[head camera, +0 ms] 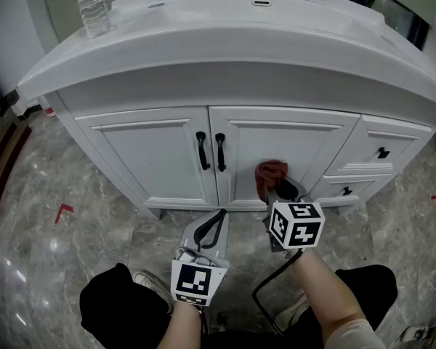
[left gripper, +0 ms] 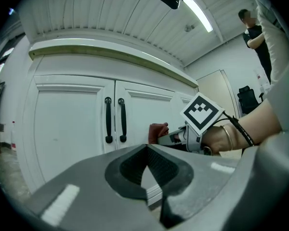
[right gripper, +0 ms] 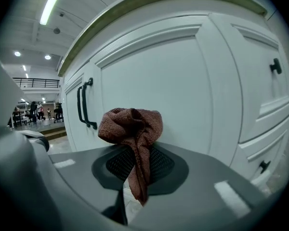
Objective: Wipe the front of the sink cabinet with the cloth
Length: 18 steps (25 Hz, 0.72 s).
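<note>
Cabinet: white 2-door sink cabinet (head camera: 152, 151), black bar handles (head camera: 201, 151) | right gripper (head camera: 279, 190): forearm (head camera: 321, 278) stretched forward, jaws clamped on crumpled rust-red cloth (head camera: 270, 171), cloth at right door's lower part | left gripper (head camera: 219, 215): held low, short of cabinet, jaws closed together, empty

Grey grippers (head camera: 219, 215), black-and-white marker cubes (head camera: 296, 224), black trousers (head camera: 116, 304).
</note>
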Available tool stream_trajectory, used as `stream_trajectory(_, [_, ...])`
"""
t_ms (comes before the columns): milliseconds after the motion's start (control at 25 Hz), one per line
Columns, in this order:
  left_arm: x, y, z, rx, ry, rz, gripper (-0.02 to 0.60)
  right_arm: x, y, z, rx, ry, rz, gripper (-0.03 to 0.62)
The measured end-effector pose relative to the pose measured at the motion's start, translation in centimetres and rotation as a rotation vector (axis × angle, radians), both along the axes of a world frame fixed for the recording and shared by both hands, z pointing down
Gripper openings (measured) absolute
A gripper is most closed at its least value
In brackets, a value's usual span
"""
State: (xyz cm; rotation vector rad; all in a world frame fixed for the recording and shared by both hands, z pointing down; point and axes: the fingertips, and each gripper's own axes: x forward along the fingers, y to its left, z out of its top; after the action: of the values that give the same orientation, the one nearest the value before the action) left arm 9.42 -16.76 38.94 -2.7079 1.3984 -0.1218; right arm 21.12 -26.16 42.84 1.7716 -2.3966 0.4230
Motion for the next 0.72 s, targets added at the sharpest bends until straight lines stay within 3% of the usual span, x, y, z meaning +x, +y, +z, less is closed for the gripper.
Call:
stream_trajectory(200, [2.4, -0.3, -0.2, -0.002, 0.028, 0.031, 0.0, 4.6, 0.5, -0.5, 0.004, 0.0, 0.078, 0.089])
stream_trajectory(440, [5.8, 0.0, 0.5, -0.01, -0.006, 0.096, 0.0, 10.3, 1.4, -1.0, 0.006, -0.006, 0.177, 0.089])
stream_trajectory(720, [7.5, 0.0, 0.5, -0.021, 0.037, 0.105, 0.0, 14.1, 2.4, -0.8, 0.002, -0.004, 0.246, 0.089])
